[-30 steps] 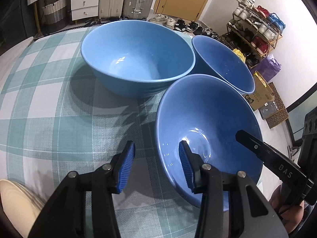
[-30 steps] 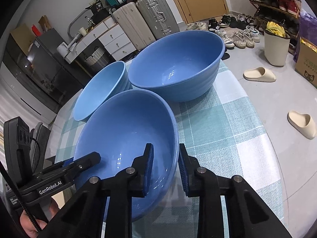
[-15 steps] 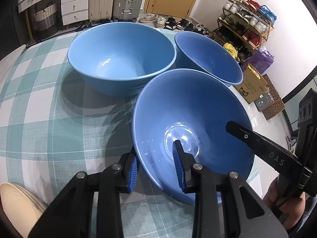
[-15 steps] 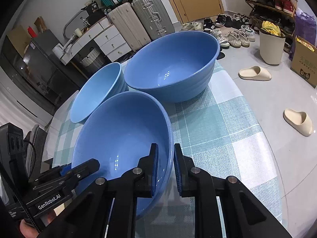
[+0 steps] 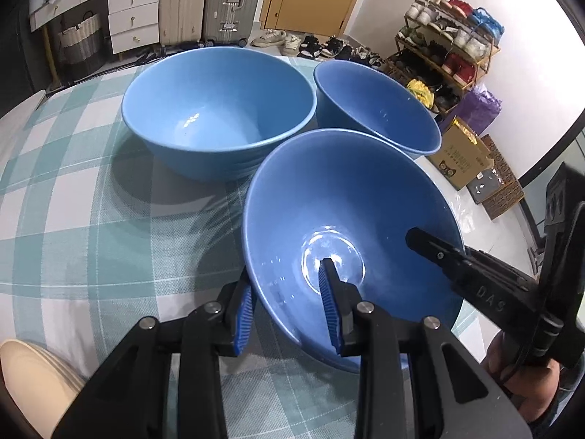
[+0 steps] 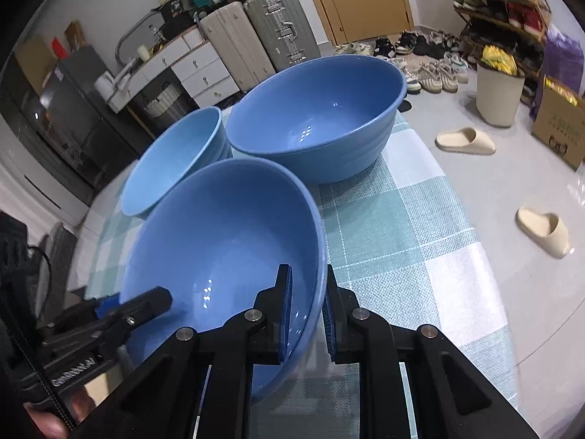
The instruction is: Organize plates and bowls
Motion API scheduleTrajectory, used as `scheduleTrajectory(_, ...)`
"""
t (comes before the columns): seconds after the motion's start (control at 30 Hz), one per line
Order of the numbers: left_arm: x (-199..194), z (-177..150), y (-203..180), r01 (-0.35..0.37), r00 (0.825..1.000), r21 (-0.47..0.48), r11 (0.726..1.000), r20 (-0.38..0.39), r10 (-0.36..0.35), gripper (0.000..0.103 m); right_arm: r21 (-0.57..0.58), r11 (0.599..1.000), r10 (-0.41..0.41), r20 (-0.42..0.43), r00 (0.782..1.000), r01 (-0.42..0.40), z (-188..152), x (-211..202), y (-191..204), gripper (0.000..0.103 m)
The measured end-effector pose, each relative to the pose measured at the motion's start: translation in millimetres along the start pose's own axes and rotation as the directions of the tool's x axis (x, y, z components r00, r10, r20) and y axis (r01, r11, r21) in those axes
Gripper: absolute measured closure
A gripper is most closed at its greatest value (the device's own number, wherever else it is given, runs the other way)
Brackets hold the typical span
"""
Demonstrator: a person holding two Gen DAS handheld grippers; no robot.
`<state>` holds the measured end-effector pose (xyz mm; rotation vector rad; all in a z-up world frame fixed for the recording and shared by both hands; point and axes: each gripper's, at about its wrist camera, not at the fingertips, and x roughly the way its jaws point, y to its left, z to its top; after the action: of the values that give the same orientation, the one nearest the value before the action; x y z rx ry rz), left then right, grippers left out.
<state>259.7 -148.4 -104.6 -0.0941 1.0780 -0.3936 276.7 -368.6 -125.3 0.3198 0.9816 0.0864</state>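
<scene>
Left wrist view: the left hand-held gripper (image 5: 289,305) has its jaws closed down onto the near wall of the nearest blue bowl (image 5: 351,197), one blue ribbed pad outside, the other inside; they have just been closing, with that wall between them. This bowl sits tilted at the near right part of the desk (image 5: 73,219), which wears a teal-and-white checked cloth. Across the bowl the right hand-held gripper (image 5: 420,237) reaches in over the far-right rim; white letters "DAS" can be read on its arm. Behind stand a large blue bowl (image 5: 219,109) and a smaller blue bowl (image 5: 373,106), near each other. A cream plate (image 5: 33,384) shows at the near left corner. A cardboard box (image 5: 460,161) on the floor carries print too small to read.

Right wrist view: the right hand-held gripper (image 6: 307,307) is nearly shut, clamped on the rim of the nearest blue bowl (image 6: 219,226), having just been closing on it. The left hand-held gripper (image 6: 153,301) grips the opposite rim; its arm bears white lettering I cannot read surely.
</scene>
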Motion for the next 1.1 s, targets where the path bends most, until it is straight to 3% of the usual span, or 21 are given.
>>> scheduleTrajectory(0.6, -10.9, -7.8, -1.8, -0.005, 1.0, 0.013, 1.0, 0.006, 0.005, 0.072, -0.009, 1.0, -0.007, 0.027, 1.0, 0.007, -2.8, -14.2, 6.4, 0.089)
scheduleTrajectory(1.1, -29.5, -35.6, -4.5, 0.016, 1.0, 0.014, 1.0, 0.001, -0.016, 0.072, -0.008, 1.0, -0.02, 0.033, 0.999, 0.021, -33.4, -39.5, 11.3, 0.089)
